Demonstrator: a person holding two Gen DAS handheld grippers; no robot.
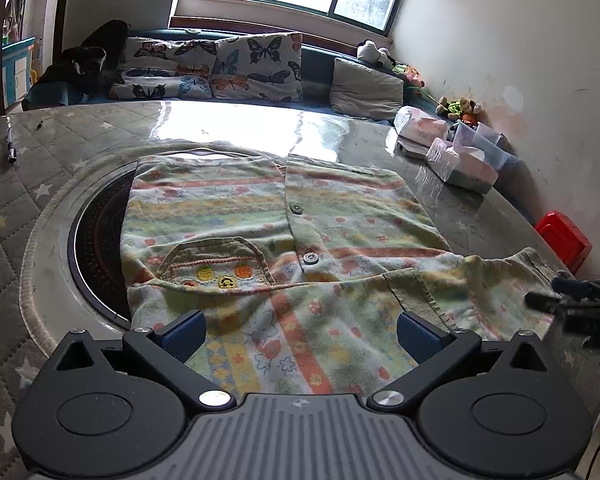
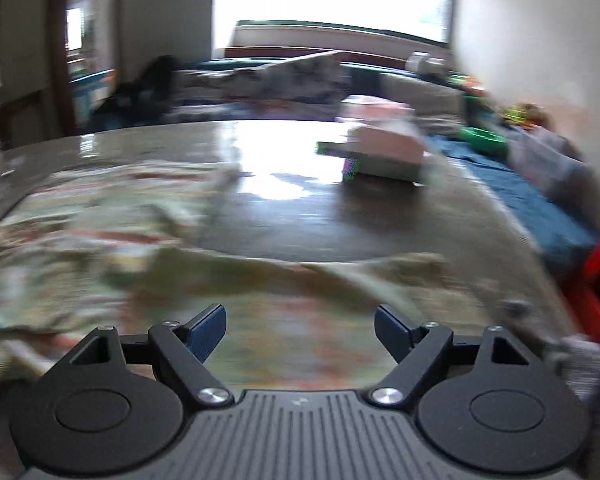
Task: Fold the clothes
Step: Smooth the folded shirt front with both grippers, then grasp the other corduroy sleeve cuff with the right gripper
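A small striped, flower-printed shirt (image 1: 260, 220) with buttons and a corduroy chest pocket lies spread on the table, its near hem folded up over the body. My left gripper (image 1: 300, 334) is open, its blue pads just above the near edge of the shirt, holding nothing. My right gripper (image 2: 300, 332) is open over the shirt's right side (image 2: 180, 280); that view is heavily motion-blurred. The right gripper's black tip also shows at the right edge of the left wrist view (image 1: 568, 300).
The shirt covers part of a round dark inset (image 1: 96, 232) in the table. Tissue packs and plastic boxes (image 1: 456, 156) stand at the back right. A red stool (image 1: 564, 240) sits beside the table. A pen (image 1: 11, 144) lies far left. A cushioned bench (image 1: 220, 68) runs behind.
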